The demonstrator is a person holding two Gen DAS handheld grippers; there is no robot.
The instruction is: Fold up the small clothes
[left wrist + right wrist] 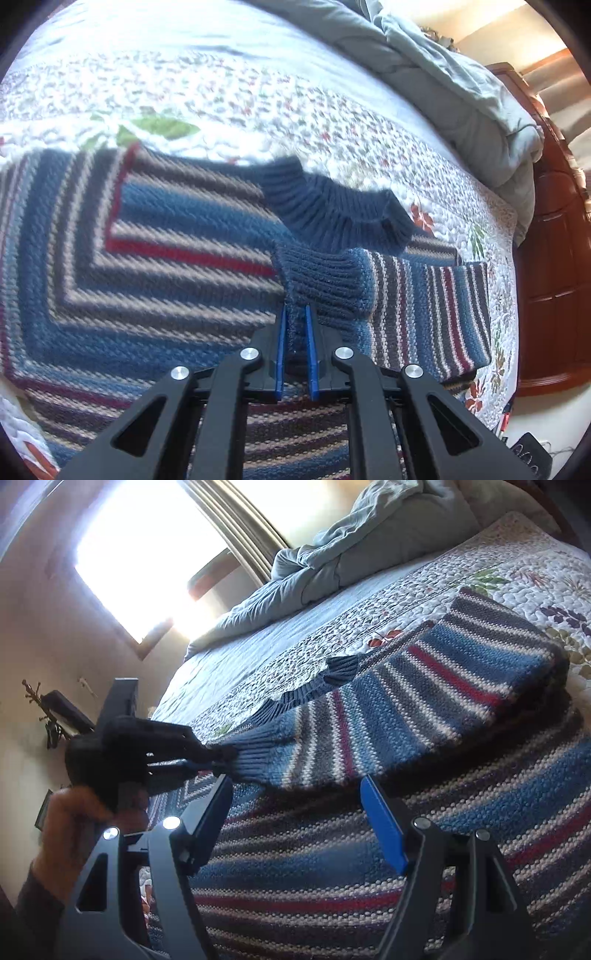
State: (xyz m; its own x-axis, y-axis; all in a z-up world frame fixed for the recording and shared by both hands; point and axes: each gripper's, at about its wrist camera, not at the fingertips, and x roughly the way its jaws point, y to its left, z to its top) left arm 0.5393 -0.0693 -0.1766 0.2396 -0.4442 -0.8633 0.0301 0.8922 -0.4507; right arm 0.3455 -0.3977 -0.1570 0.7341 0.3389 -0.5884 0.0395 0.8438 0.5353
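Clamped between the blue pads of the left claw [295, 325] was the ribbed navy cuff [321, 284] of a striped knitted sweater [122, 251], the jaws drawn narrow around a pinch of the knit. Directly ahead of this claw, the cuff was seen lifted slightly above the sweater's body, with the sleeve [432, 306] trailing away to the right across the garment. Just beyond the cuff, the ribbed navy collar [343, 214] was seen standing open at the sweater's far edge. The sweater itself was spread on a floral quilted bedspread [332, 122], which covered the bed, and a rumpled grey-green duvet [472, 99] was heaped along the bed's far side, next to a wooden bed frame [554, 258].

From the right wrist camera, the right claw [295, 786] was seen held wide apart, nothing being gripped between its pads. It was poised just over the striped body of the sweater [332, 849], with the folded-over sleeve [424, 709] lying immediately ahead of its fingertips. To its left, the left claw [221, 757] was shown gripping the cuff [255, 757], held in a person's hand [81, 812]. A bright window [147, 554] was visible on the wall behind.
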